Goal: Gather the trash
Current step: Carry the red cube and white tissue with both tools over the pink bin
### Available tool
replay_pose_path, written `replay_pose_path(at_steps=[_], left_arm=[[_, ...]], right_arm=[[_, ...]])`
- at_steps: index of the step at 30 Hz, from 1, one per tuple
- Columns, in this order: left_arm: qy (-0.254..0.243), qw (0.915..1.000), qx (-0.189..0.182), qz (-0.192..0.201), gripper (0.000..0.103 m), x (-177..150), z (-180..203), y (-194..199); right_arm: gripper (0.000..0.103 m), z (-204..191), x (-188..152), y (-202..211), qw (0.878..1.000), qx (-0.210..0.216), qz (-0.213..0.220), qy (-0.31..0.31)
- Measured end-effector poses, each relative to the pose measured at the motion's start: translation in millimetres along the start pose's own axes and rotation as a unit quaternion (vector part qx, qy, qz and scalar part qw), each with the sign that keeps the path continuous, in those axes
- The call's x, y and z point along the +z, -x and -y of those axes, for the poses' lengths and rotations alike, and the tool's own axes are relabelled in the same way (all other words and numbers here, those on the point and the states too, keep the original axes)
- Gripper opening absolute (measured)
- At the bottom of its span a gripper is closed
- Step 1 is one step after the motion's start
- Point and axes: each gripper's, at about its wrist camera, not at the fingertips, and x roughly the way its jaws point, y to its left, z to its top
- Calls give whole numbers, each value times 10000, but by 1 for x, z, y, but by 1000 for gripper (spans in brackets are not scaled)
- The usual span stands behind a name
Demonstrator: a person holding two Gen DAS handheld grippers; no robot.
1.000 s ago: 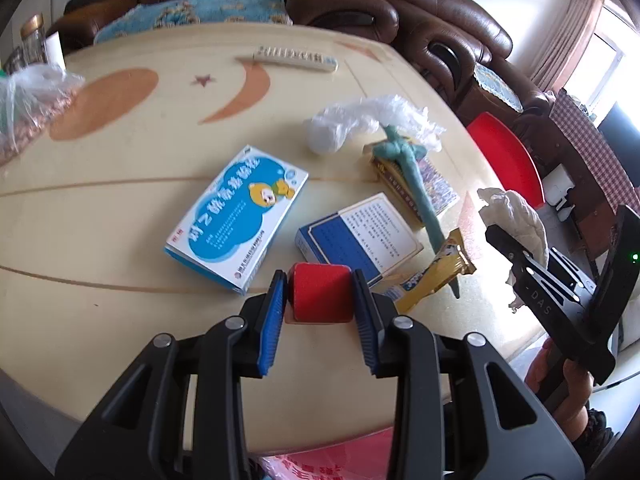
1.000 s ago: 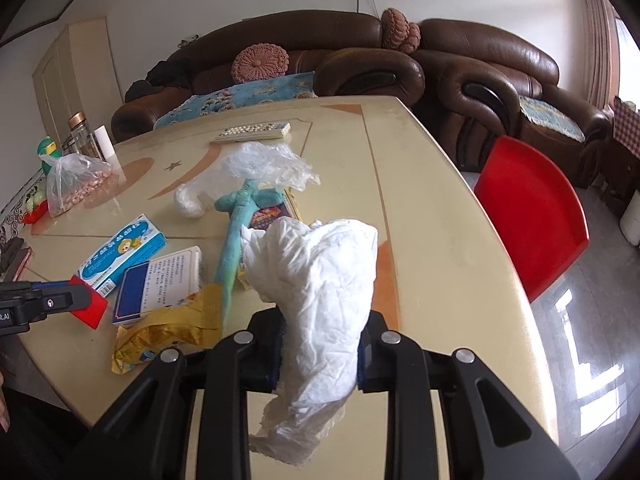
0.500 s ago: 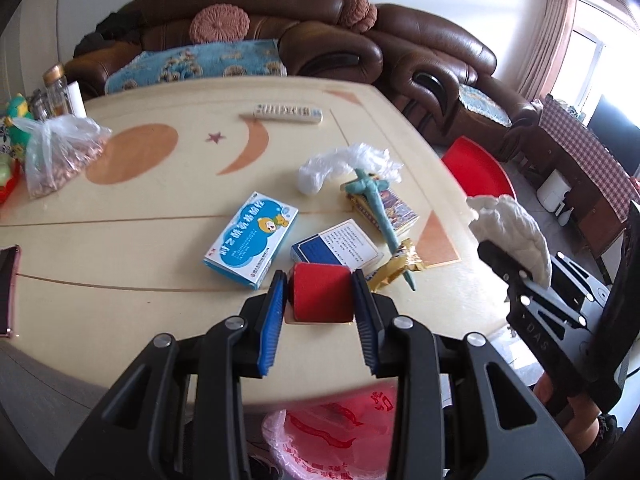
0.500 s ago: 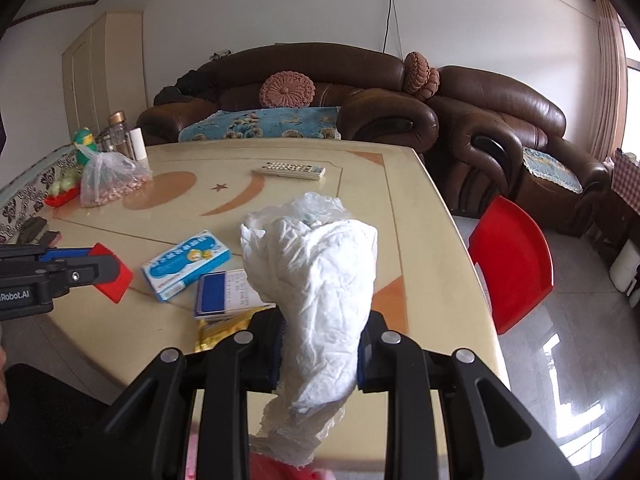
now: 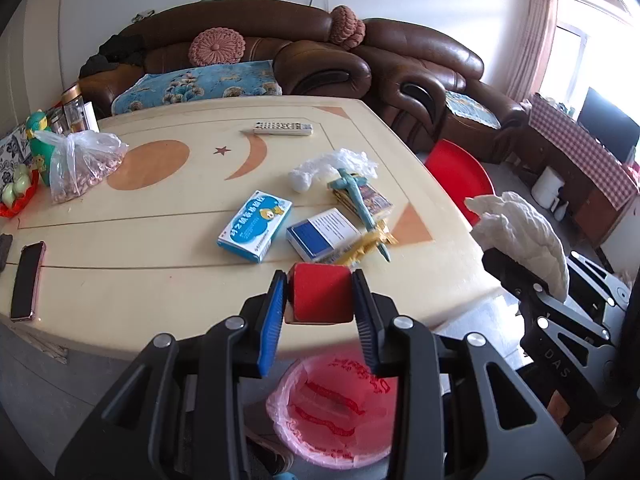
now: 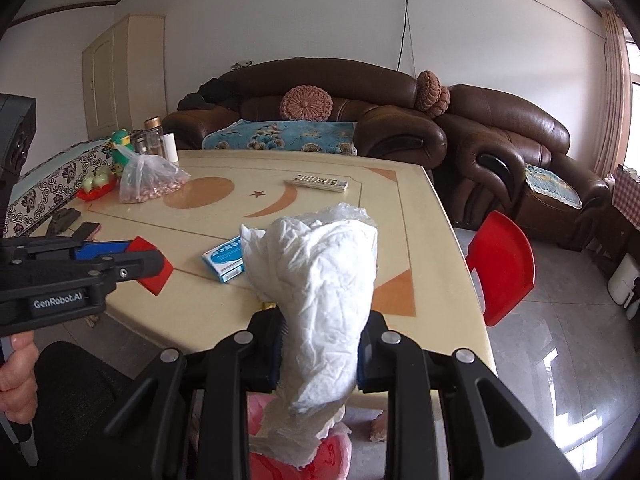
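Now our left tool (image 5: 320, 300) clamps the red box (image 5: 321, 297), our right tool (image 6: 320, 354) the crumpled tissue (image 6: 320, 292); released carelessly, either may miss the pink-lined bin (image 5: 332, 408).

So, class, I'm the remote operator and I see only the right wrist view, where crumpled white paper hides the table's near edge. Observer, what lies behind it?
Observer: A dark blue box beside a yellow wrapper.
Operator: And the bin?
Observer: A pink-lined bin stands on the floor below the table edge.
Operator: Is the left gripper holding anything?
Observer: Yes, the left gripper clamps a red block.
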Motion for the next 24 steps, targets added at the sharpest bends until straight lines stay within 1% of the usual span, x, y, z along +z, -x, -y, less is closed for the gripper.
replay_pose_path(at_steps=[6, 14, 19, 24], left_arm=[[-127, 9999, -46, 0, 33, -12, 12, 13], [-329, 9994, -90, -18, 33, -30, 24, 25], [-409, 9991, -106, -103, 33, -42, 29, 24], [-443, 9985, -137, -299, 33, -58, 33, 14]], right_arm=[[26, -13, -6, 22, 9999, 63, 7, 109], [26, -18, -18, 39, 9999, 118, -57, 73], [26, -17, -32, 44, 9997, 144, -198, 26], [26, -15, -47, 42, 9992, 132, -382, -25]])
